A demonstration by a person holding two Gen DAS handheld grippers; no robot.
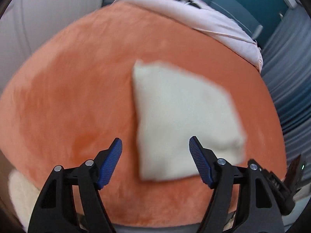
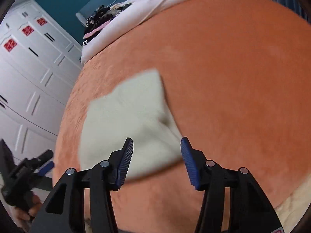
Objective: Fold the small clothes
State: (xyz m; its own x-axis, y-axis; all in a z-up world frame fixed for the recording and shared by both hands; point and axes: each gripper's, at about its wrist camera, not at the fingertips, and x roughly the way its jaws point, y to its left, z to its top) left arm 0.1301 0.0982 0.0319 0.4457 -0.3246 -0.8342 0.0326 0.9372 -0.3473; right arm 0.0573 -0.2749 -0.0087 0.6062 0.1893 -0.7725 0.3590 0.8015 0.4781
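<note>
A small cream cloth (image 1: 182, 116) lies folded flat on the orange blanket (image 1: 77, 97). My left gripper (image 1: 155, 145) is open and empty, hovering above the cloth's near left edge. In the right wrist view the same cloth (image 2: 128, 120) lies left of centre on the blanket (image 2: 233, 77), with a raised fold at its right side. My right gripper (image 2: 157, 145) is open and empty above the cloth's near right corner. The left gripper (image 2: 29, 172) also shows at the lower left of the right wrist view. Both views are blurred.
A pale pink sheet (image 1: 213, 23) with a heap of dark clothes (image 2: 101, 17) lies past the blanket's far edge. White cabinet doors (image 2: 29, 68) stand to the left. A grey striped surface (image 1: 287, 97) runs along the right. Another cream cloth (image 1: 21, 190) lies at the near left.
</note>
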